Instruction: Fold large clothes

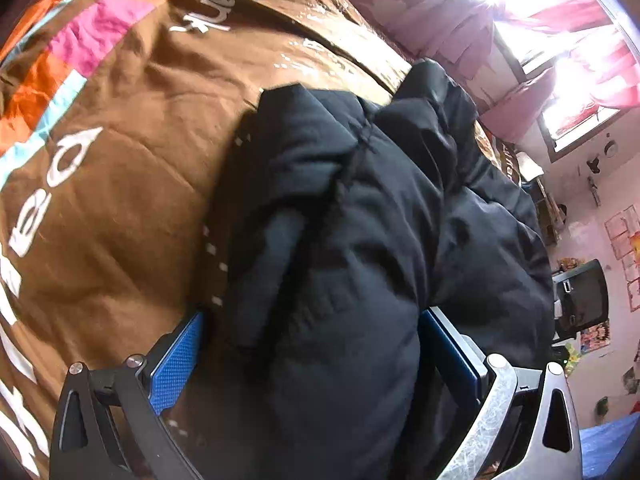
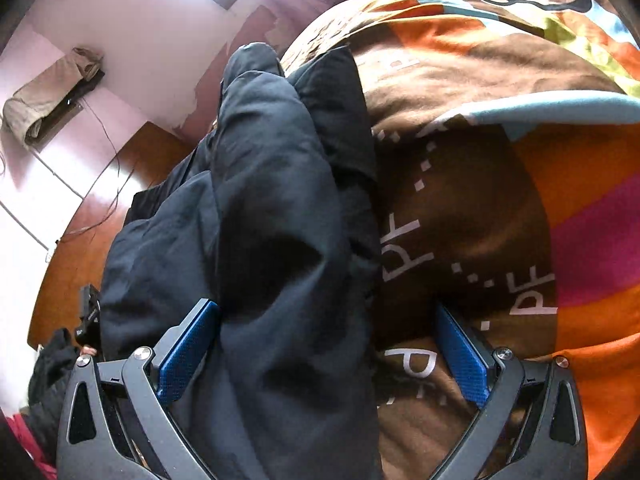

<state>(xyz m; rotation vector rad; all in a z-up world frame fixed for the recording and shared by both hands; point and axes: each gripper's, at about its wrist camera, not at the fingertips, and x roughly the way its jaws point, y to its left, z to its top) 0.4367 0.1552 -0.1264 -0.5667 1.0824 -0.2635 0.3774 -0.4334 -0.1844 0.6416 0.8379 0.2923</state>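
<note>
One puffy black jacket (image 1: pixel 352 240) (quilted, bunched) lies on one brown printed blanket (image 1: pixel 132 168); both the left gripper (image 1: pixel 308 356) and right gripper (image 2: pixel 324 352) gape wide around its folds.

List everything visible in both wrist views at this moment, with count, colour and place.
padded jacket: one, black, bunched on the bed, running between both grippers' fingers.
bedspread: one, brown with white lettering and pink, orange and light blue stripes, under the jacket.
curtains: pink, at the bright window, upper right of the left wrist view.
wooden surface: one, reddish brown and glossy, left of the jacket in the right wrist view.
beige cloth: one, against the pink wall, upper left of the right wrist view.
left gripper: one, blue pads, open around the jacket.
right gripper: one, blue pads, open, jacket fold between the fingers.
</note>
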